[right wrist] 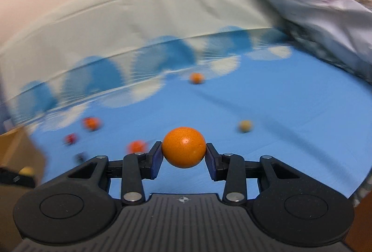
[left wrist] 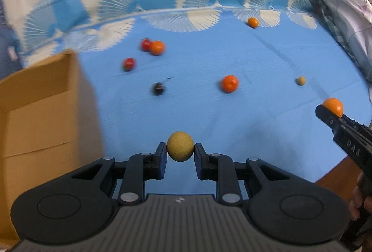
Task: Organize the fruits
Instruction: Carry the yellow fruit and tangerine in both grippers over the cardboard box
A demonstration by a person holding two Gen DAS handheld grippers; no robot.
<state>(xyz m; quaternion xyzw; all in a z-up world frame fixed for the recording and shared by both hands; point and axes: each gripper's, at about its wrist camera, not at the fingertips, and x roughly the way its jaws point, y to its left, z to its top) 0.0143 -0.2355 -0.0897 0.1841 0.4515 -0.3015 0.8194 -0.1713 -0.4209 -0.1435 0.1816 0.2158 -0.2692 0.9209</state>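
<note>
While both grippers hang above the blue desk cloth, left gripper jaws pinch a round, matte, speckled tan-yellow fruit; right gripper jaws clamp a glossy, dimpled orange. Loose round fruits lie scattered, blurred. Brown cardboard box stands left.

Black left gripper and right gripper: blue-padded fingers, silver rivets, ribbed grey base.

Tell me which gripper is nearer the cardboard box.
Left. The left gripper, holding a tan fruit, is right beside the cardboard box; the right gripper, holding an orange, is farther off on the far side.
</note>
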